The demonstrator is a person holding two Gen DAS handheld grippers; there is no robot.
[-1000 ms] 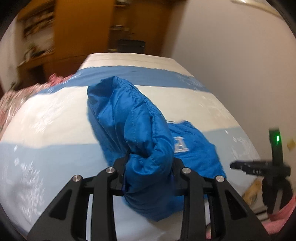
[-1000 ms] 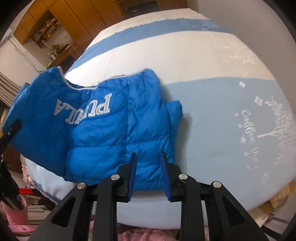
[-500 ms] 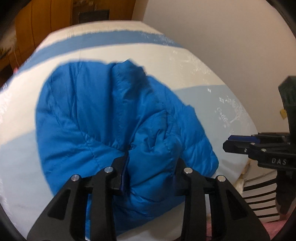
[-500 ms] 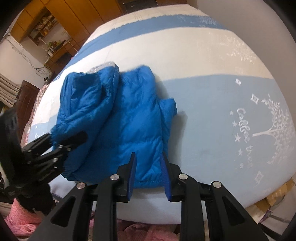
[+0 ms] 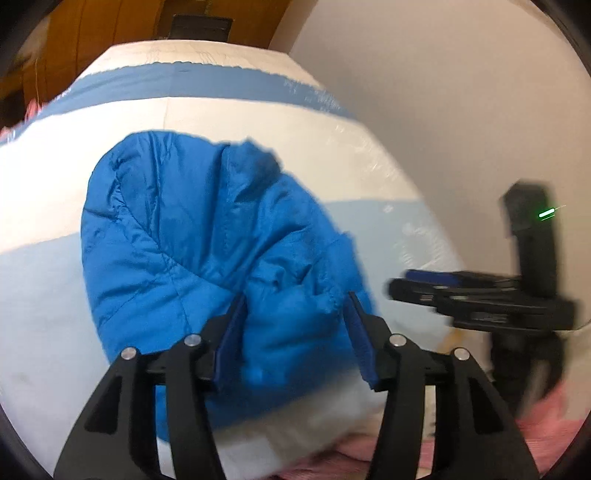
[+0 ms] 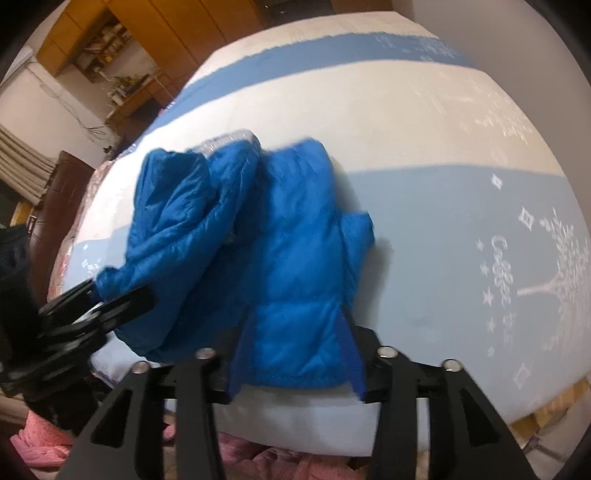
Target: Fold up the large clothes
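Our left gripper (image 5: 297, 332) has its jaws spread wide, w/ a puffy fold of the blue puffer jacket (image 5: 207, 251) bulging up between the blue pads (image 5: 231, 332); whether the pads actually press the fabric we can't tell, the frame's blurred there. In the right wrist view that same gripper (image 6: 107, 295) sits at the jacket's left edge, fingertips at a bunched cuff-like end, touching or just beside it. Our right gripper (image 6: 295, 354) is also wide apart, its jaws straddling the near hem of the jacket (image 6: 295, 258); the hem lies between the pads w/ no pinch visible. From the left wrist view the right gripper (image 5: 406, 284) shows side-on at the right, near the bed edge, a green light on its body; its jaw gap isn't readable from that angle. The jacket lies folded over itself on the bed (image 6: 443, 203), near the front edge, on a sheet w/ white, dark blue & pale blue bands. Pink fabric (image 6: 44, 443) sits below the bed edge. Wooden cabinets (image 6: 122, 33) stand at the back left.
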